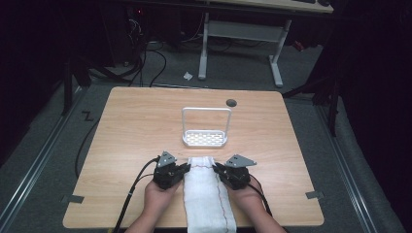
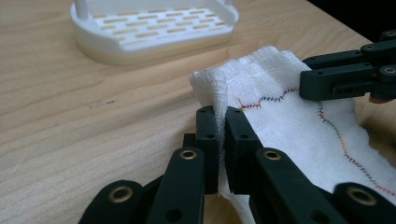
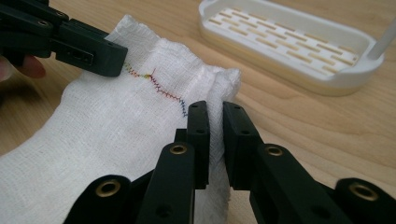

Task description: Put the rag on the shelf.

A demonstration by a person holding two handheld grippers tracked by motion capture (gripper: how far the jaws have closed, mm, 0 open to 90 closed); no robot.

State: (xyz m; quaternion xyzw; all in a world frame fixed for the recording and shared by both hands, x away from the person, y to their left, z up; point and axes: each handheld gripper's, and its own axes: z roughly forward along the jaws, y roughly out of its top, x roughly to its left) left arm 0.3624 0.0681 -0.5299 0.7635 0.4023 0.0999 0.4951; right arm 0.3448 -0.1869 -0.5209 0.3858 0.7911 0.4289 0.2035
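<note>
A white gauze cloth with a thin coloured stitch line lies folded lengthwise at the table's near edge, its near end hanging over it. My left gripper pinches a raised fold at the cloth's far left corner. My right gripper pinches a fold at the far right corner. In each gripper view the two black jaws stand almost together with cloth between them, and the other gripper shows across the cloth. A white slotted basket with a tall handle stands just beyond the cloth.
The wooden table has a dark round grommet at its far side. A person's hands hold the grippers from the near edge, with cables trailing back. A desk frame stands on the floor beyond.
</note>
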